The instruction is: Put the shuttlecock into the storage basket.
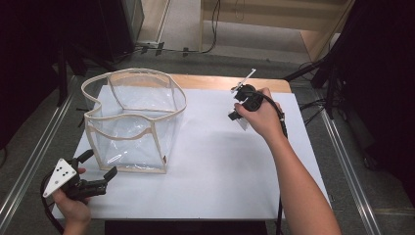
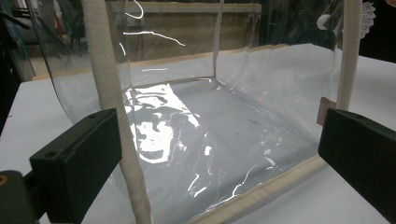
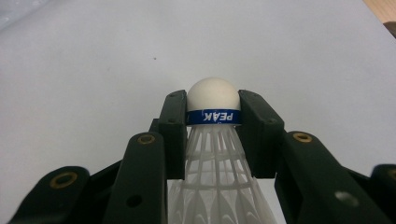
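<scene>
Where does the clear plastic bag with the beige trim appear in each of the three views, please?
High view: the clear bag stands open at the table's left, just ahead of the open left gripper.
Left gripper view: the bag stands close ahead, between the two black jaws.
Right gripper view: not in it; the right gripper grips a shuttlecock.
Shared landmark: the white table.

Bag [image 1: 132, 120] on table [image 1: 220, 171] left, shuttlecock [image 3: 214, 140] in right hand-held gripper [image 1: 238, 105]
</scene>
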Demonstrator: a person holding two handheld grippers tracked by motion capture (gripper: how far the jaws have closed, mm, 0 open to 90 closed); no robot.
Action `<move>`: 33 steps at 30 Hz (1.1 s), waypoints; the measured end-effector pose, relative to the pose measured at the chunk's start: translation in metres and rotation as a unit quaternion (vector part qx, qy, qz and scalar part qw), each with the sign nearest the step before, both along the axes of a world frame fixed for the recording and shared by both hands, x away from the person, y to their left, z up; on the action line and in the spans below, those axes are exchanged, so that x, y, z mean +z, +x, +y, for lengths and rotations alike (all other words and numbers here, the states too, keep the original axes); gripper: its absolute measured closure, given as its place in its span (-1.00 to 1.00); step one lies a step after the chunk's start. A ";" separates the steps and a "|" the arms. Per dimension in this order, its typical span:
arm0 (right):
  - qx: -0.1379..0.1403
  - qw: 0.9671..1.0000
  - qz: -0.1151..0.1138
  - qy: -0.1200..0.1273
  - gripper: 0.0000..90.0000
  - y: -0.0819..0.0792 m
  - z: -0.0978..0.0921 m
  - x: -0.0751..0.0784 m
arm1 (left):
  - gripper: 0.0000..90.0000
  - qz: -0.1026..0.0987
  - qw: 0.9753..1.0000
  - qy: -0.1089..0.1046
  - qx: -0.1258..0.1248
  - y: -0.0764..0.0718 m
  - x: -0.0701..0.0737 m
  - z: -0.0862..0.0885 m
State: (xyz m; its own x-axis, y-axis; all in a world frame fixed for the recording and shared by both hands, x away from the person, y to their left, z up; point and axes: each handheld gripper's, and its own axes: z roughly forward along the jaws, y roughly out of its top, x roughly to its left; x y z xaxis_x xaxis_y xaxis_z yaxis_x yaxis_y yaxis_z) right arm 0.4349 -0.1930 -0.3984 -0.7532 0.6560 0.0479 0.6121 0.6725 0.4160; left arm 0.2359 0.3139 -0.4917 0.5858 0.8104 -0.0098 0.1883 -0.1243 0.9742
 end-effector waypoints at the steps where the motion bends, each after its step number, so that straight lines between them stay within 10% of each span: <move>1: 0.006 1.000 0.001 -0.003 0.39 0.000 0.001 0.001 | -1.00 -0.001 1.000 -0.001 0.000 0.000 0.000 0.000; 33: 0.045 0.999 -0.017 -0.001 0.39 0.005 0.030 0.043 | -1.00 0.000 1.000 0.000 0.000 0.000 0.000 0.000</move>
State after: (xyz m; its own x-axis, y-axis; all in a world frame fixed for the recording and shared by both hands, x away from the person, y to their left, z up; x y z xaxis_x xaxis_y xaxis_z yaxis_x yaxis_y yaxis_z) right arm 0.4403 -0.1634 -0.3555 -0.8099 0.5862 0.0203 0.5353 0.7245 0.4341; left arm 0.2362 0.3138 -0.4917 0.5858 0.8104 -0.0108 0.1889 -0.1236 0.9742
